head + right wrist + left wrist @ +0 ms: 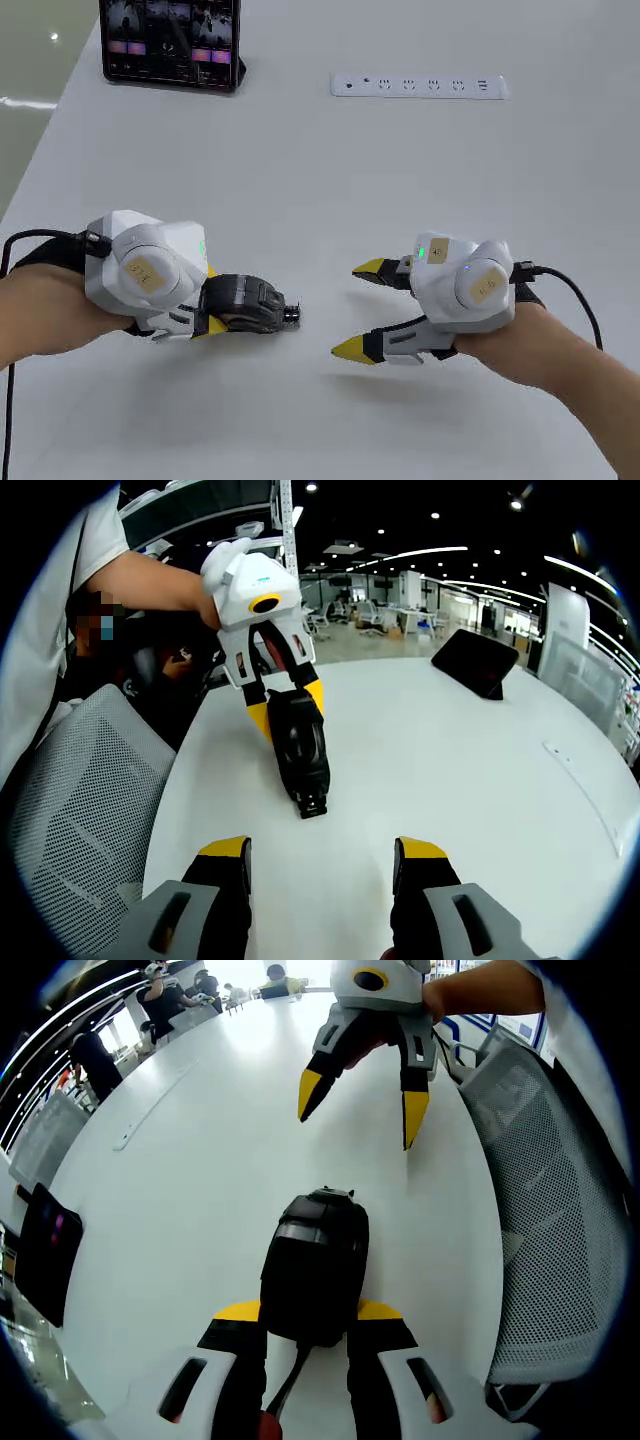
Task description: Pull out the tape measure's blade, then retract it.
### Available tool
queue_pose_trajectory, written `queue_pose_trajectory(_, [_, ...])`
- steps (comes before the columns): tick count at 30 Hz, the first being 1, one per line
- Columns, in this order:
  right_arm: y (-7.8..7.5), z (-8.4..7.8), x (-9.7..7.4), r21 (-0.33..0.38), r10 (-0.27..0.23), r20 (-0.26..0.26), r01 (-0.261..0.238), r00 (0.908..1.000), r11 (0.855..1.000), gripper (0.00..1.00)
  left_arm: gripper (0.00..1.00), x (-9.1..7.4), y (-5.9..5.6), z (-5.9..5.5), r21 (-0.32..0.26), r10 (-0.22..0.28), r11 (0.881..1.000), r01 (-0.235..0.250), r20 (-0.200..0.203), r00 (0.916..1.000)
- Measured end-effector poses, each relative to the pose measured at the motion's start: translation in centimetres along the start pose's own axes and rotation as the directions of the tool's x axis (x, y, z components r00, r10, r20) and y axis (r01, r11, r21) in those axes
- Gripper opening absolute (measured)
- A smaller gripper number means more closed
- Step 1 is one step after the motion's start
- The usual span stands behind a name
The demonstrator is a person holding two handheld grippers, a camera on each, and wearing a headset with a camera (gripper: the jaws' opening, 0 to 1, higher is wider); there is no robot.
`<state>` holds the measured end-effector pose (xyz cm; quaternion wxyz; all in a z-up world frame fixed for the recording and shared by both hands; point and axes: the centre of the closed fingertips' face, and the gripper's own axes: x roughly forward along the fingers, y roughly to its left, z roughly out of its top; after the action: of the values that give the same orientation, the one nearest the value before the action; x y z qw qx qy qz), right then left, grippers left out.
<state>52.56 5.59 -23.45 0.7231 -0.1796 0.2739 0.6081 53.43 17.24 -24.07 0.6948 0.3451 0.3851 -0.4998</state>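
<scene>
Well, my left gripper (pixel 212 300) is squeezed tight on the tape measure (pixel 250 302). One yellow jaw tip sits on each side of its black case. The tape measure is down on the white table (pixel 300 170), low on the left in the head view. In the left gripper view the case sticks out past my jaws. Its front end points at my other gripper. A small end tab (pixel 292 313) sits right at the front of the case. I see no long strip of blade out past it.

My right gripper (pixel 358 308) faces the tape measure. Its jaws are spread wide apart and nothing is between them. It is near the tab but not touching it. In the right gripper view, the tape measure's front end seems to rest on the table.

Far back on the table stands a dark tablet (pixel 170 40). A white power strip (pixel 418 85) lies to the right of it. A grey mesh chair (pixel 560 1210) is beside the table.
</scene>
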Motion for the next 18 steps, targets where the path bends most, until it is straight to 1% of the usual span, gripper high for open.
queue_pose_trajectory(11, [0.1,0.9,2.1,-0.026,0.04,0.017,-0.04,0.999,0.999,0.42,0.25,0.0,0.0,0.0,0.0,0.0,1.0,0.0,0.002,1.0])
queue_pose_trajectory(18, [0.4,1.1,2.9,-0.032,0.058,0.022,-0.057,0.9981,0.998,0.35,0.25,0.0,0.0,0.0,0.0,-0.003,1.0,0.003,-0.002,1.0])
